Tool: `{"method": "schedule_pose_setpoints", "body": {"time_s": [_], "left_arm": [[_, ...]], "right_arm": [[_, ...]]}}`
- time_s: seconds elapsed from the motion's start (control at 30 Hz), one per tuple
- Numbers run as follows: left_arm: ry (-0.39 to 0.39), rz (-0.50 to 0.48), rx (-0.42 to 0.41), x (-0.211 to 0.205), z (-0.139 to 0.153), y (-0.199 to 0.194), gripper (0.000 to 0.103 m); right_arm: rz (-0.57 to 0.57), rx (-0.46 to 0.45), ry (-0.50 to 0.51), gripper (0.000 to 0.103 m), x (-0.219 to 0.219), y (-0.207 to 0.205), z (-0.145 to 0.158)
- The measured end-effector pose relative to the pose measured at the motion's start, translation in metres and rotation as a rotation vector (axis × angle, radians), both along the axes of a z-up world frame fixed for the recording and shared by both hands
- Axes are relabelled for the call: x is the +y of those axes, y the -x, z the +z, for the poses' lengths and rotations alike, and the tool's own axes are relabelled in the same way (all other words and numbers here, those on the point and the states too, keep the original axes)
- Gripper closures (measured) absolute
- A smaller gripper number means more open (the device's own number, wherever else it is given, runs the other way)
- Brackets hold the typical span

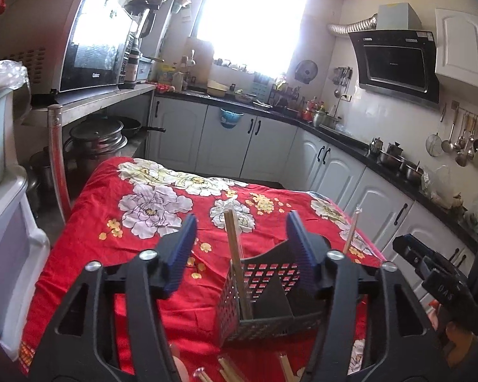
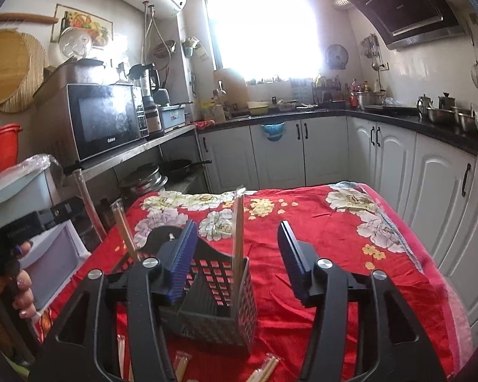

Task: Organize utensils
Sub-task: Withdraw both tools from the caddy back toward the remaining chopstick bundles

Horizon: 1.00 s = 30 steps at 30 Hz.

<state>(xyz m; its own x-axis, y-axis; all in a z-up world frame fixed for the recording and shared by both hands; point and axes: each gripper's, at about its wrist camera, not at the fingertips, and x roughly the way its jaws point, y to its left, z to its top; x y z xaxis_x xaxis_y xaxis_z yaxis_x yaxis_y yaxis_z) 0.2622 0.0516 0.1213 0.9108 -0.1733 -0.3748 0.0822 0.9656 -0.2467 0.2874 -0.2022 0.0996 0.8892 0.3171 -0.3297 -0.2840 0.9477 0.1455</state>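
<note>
Daylight floods through the window [image 1: 255, 16], blown out to white glare that hazes the nearby wall. Foreground stays sharp; fisheye bends edges, and corners fall into dark vignette.

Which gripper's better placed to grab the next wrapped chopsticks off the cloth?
Close call, slightly left. Both the left gripper and the right gripper are open and empty at the black utensil caddy. More wrapped chopsticks lie just below the left's fingers.
</note>
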Motion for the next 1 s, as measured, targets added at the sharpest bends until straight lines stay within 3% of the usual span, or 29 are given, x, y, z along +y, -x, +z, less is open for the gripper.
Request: {"method": "schedule_pose_setpoints", "body": {"time_s": [0.17,0.33,1.0], "left_arm": [[0.004,-0.010,0.000,-0.001,-0.003,0.015,0.030],[0.003,-0.017,0.013,0.000,-0.010,0.028,0.024],[0.013,-0.014,0.110,0.008,-0.045,0.067,0.021]], "right_arm": [[0.009,-0.001,0.016,0.039,0.000,0.015,-0.004],[0.017,0.018,0.024,0.036,-0.001,0.027,-0.010],[0.074,0.119,0.077,0.035,0.006,0.070,-0.041]]}}
